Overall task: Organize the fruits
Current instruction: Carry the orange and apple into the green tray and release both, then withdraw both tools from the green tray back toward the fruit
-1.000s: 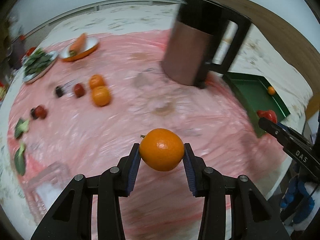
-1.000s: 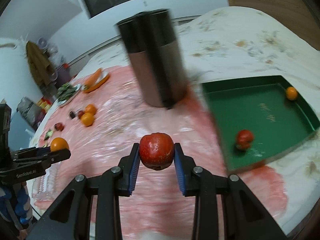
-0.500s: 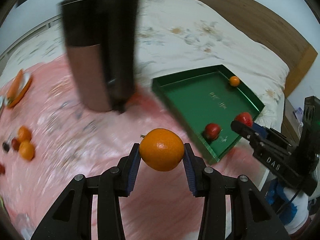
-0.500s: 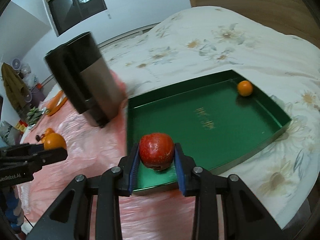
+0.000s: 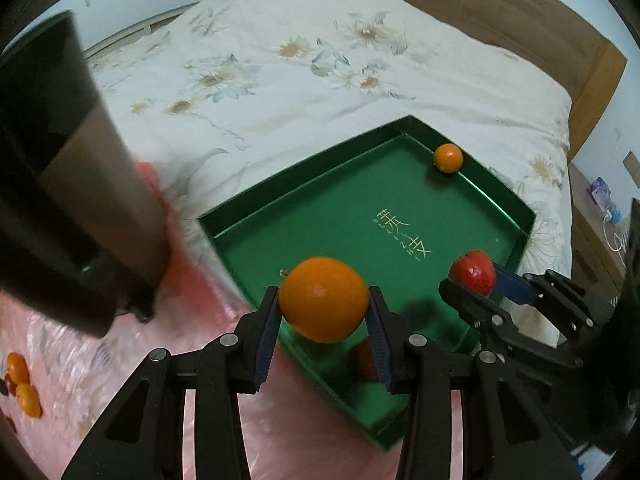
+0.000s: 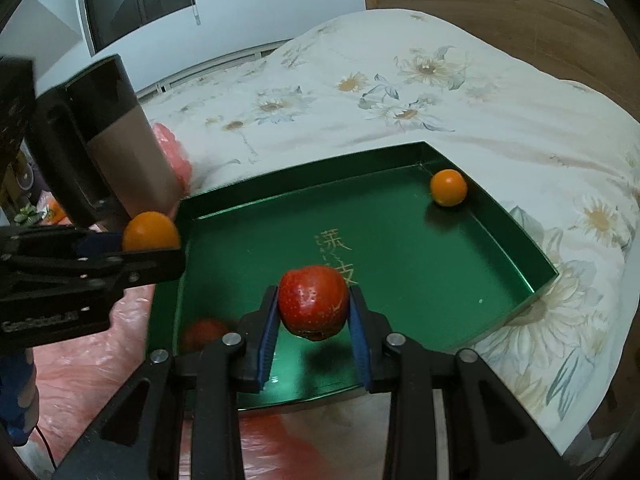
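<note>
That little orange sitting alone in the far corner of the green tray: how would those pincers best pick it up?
Probably from above, pads on opposite sides of the small orange's widest middle. It is round, and it lies close to the tray's corner walls, so a level approach looks blocked.

**Where things sit around my tongs**

The tray [image 6: 516, 240] lies on the bed [image 6: 440, 92]. A small orange [image 6: 448, 187] rests in its far corner. The canister [image 6: 120, 140] stands left of the tray, two oranges [image 5: 22, 384] farther left.

Orange fruit [image 5: 323, 304], red apple [image 6: 313, 304], green tray [image 6: 400, 280], floral white bedspread [image 6: 400, 92].
</note>
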{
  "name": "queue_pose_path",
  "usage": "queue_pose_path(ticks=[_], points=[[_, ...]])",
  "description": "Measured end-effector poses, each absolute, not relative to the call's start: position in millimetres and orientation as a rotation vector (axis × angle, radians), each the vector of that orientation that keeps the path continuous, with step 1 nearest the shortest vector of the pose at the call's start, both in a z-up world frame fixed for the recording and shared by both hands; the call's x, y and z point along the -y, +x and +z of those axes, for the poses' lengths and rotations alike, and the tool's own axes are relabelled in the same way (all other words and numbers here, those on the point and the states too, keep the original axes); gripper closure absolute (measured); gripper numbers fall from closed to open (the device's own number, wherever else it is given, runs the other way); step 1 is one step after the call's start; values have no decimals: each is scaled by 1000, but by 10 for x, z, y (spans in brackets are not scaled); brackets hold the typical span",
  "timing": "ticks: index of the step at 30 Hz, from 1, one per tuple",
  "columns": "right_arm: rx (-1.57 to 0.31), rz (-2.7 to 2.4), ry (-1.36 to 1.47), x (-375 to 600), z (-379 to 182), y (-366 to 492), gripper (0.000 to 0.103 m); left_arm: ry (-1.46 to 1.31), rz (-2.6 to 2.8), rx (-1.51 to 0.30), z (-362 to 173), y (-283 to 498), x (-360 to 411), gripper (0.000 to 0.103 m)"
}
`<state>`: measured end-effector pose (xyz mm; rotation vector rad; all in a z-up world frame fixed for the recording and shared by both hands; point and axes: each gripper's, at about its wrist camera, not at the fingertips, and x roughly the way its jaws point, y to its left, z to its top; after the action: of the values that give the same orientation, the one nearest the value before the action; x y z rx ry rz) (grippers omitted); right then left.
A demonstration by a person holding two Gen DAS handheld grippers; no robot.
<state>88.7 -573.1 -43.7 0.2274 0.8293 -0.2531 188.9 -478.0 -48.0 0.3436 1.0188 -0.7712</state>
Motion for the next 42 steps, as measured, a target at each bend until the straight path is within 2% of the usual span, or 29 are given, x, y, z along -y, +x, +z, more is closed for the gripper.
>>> queue_pose_path(ticks=[15,17,18,19,21,30,33,42], points=[[-906,-289,158,5798,-648,975,74,388,-734,-1108,-868,2013,4993,66],[-901,-300,161,5805,-637,962,44,392,-732,-1101,-845,2001,4977,66],[-895,-306,161,5810,-628,953,22,395,-730,-1095,-826,1997,4963,62],[-887,-312,162,5815,-613,940,19,392,-730,-1085,-800,1989,4945,56],[-882,-317,165,5823,-589,929,19,374,-733,-1070,-722,1966,4897,52],[-832,-317,174,5707,-309,707,19,333,-744,-991,-330,1734,4524,50],[-811,-317,184,5641,-199,583,19,340,-716,-919,-214,1606,4262,50],[-758,-298,188,5300,133,205,17,303,-626,-854,37,1175,3351,50]])
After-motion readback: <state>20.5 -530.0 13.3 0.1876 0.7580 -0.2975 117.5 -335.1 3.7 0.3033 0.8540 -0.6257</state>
